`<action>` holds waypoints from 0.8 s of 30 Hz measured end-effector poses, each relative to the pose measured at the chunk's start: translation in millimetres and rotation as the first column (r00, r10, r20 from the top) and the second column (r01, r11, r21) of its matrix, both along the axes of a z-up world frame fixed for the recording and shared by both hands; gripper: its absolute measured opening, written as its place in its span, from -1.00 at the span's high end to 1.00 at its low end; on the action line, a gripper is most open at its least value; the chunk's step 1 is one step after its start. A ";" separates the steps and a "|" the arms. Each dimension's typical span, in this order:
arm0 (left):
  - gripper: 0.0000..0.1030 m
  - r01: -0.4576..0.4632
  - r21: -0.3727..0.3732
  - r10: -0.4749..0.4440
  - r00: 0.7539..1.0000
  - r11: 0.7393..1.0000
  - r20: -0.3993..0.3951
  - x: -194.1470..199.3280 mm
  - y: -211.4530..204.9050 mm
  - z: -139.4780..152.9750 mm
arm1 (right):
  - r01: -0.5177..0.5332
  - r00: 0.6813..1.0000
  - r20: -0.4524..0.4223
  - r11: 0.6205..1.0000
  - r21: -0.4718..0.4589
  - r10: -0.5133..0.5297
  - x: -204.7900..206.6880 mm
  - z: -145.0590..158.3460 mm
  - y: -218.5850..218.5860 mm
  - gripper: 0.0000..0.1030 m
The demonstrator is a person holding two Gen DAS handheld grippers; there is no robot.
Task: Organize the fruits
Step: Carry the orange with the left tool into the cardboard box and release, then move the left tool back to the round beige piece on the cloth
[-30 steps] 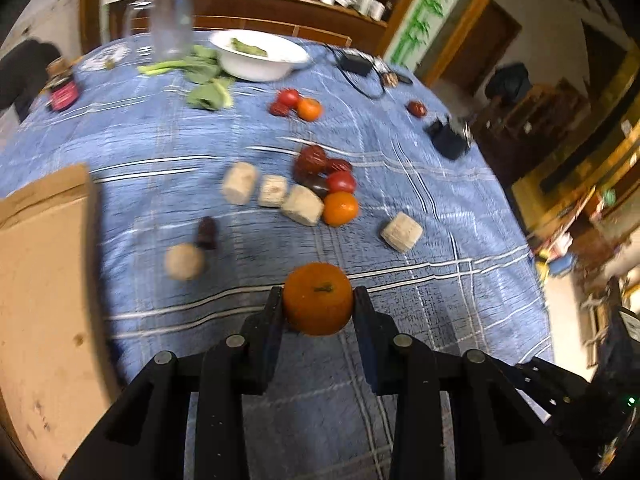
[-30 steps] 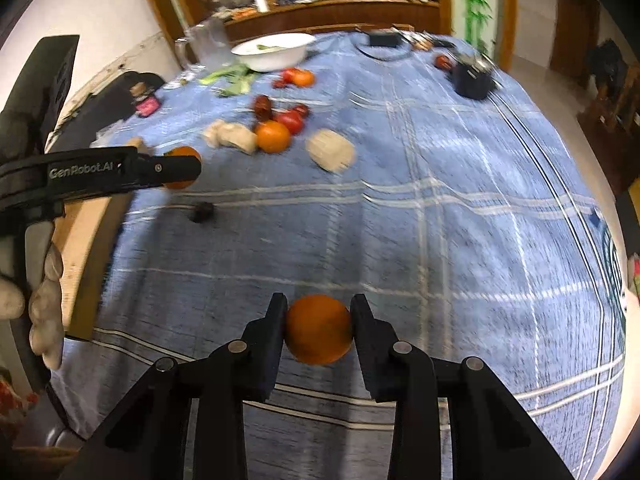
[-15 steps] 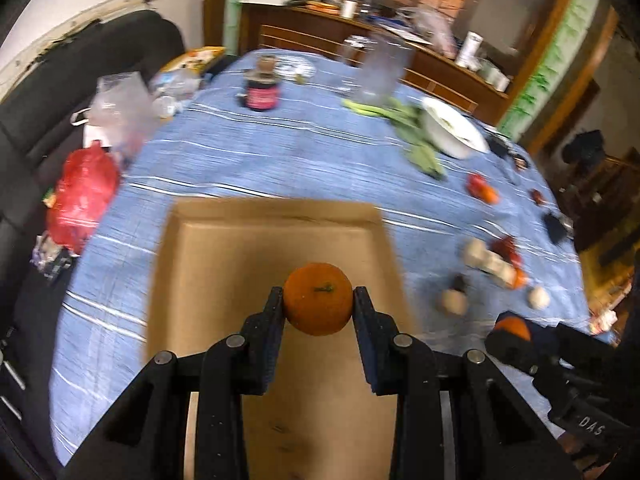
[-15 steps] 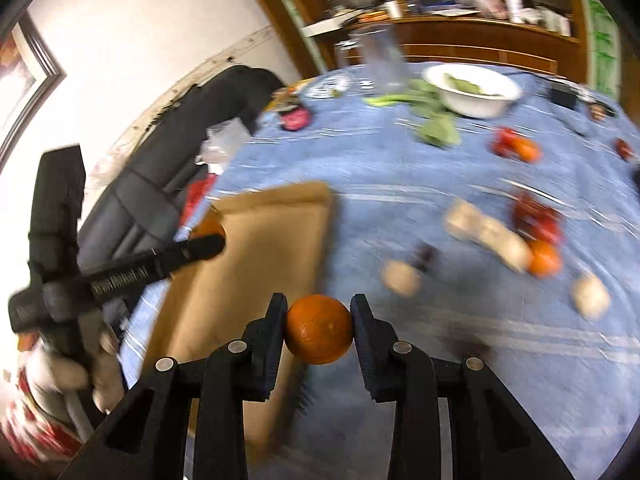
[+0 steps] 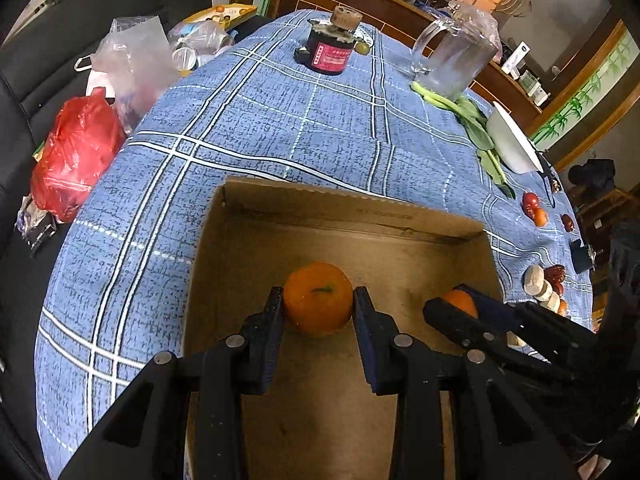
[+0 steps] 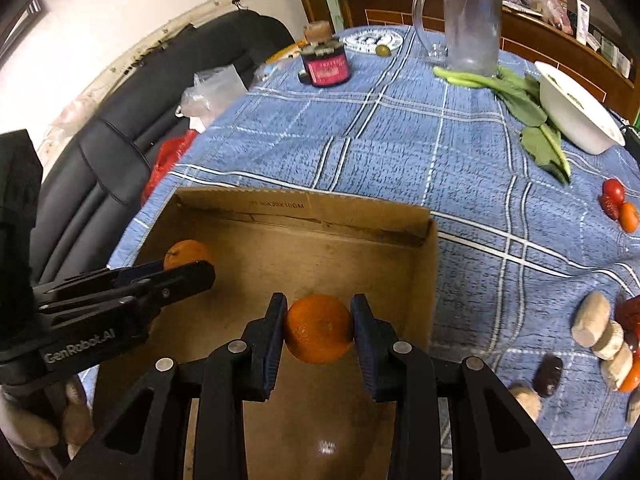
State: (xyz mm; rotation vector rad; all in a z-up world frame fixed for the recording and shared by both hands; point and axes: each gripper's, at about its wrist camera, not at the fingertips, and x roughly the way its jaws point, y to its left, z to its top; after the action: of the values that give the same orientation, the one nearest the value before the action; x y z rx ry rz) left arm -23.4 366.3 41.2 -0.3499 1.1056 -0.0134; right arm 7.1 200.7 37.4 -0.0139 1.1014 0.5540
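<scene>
Two grippers over one cardboard box (image 5: 400, 216): left gripper (image 5: 318, 308) pinching one stemmed orange (image 5: 318, 298) between both jaws, right gripper (image 6: 319, 330) likewise clamping a second orange (image 6: 319, 329), each fruit above the box floor.

We see the cardboard box (image 5: 340, 216) open at the top, its floor bare ahead of both grippers. Its low walls rim the far and right sides. The left gripper (image 6: 188, 276) and right gripper (image 6: 319, 330) sit side by side inside, narrowing the room between them. Beyond, blue desk (image 6: 400, 152) lies open before a jar (image 6: 326, 65) and glass pitcher (image 6: 472, 26).
</scene>
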 end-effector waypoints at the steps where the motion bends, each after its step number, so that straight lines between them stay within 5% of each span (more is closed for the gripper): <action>1: 0.36 0.002 0.003 -0.002 1.000 1.000 0.000 1.1 -0.4 -0.7 | 0.005 1.000 -0.003 1.000 -0.004 -0.005 1.2 -3.1 1.1 0.30; 10: 0.34 -0.003 0.044 0.003 1.000 0.999 -0.005 9.2 3.9 -7.1 | -0.006 1.000 0.014 0.999 -0.036 0.006 4.4 -8.7 11.1 0.26; 12: 0.23 0.000 0.040 0.000 1.000 0.999 -0.003 9.2 3.6 -6.8 | -0.003 1.000 0.022 0.999 -0.035 0.003 3.8 -6.5 9.7 -0.02; 24: 0.08 -0.013 0.044 0.011 0.999 0.999 0.038 -24.8 6.4 22.6 | 0.116 0.989 0.090 0.992 0.042 -0.120 -53.7 50.7 -61.0 -0.08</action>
State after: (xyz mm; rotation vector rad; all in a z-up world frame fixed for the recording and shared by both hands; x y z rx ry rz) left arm -48.3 372.7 63.9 -0.3156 1.0653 0.0152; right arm -46.6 139.8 88.1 0.0571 0.9948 0.4629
